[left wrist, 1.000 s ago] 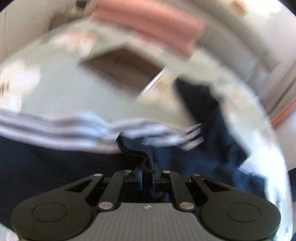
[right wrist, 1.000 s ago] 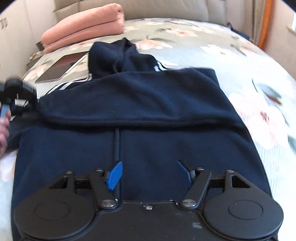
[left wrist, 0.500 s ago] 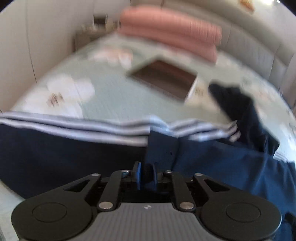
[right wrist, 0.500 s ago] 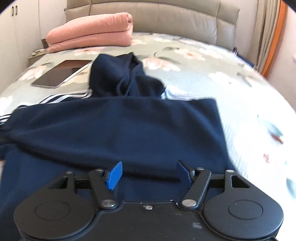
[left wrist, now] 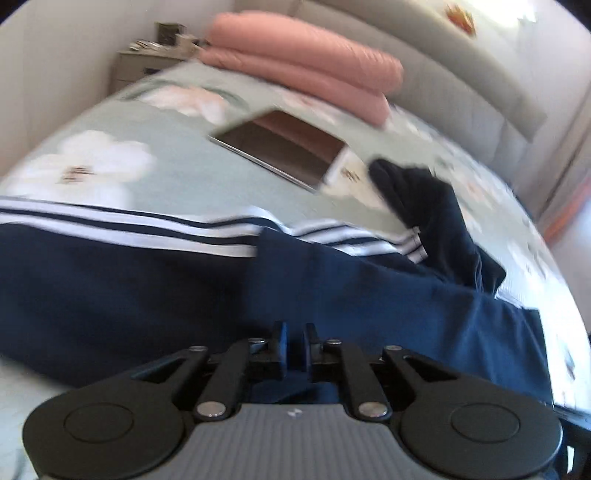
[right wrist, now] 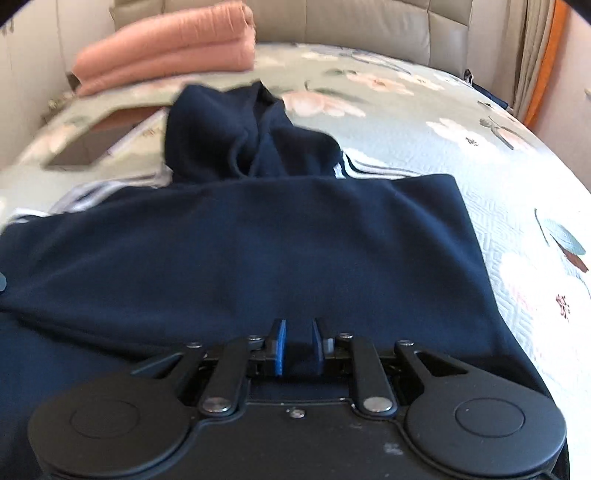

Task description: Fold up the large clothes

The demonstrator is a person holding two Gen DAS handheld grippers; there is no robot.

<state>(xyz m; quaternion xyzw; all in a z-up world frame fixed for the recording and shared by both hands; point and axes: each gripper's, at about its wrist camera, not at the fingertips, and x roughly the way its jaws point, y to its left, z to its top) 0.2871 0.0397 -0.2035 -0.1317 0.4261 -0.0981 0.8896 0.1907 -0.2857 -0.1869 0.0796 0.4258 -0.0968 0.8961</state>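
Observation:
A navy hoodie [right wrist: 258,240] lies spread on the floral bedspread [right wrist: 480,155], its hood [right wrist: 236,140] bunched at the far end. A navy panel is folded across the body. In the left wrist view the hoodie [left wrist: 147,288] shows a sleeve with white stripes [left wrist: 147,225] running across the bed. My left gripper [left wrist: 294,349] is low over the cloth, its jaws closing with a fold of navy fabric pinched between them. Near the hem, my right gripper [right wrist: 298,349] has its jaws closing too, and navy fabric sits between the blue pads [right wrist: 280,347].
A folded pink blanket [right wrist: 166,59] lies at the head of the bed by the padded headboard [right wrist: 351,18]. A flat dark tablet [left wrist: 280,147] rests on the bedspread just beyond the striped sleeve. A nightstand [left wrist: 147,62] stands at the far left; curtains [right wrist: 535,55] hang at right.
The right jaws have come in from wide apart to a narrow gap on the navy fabric. The left gripper has carried its pinched fold sideways over the hoodie.

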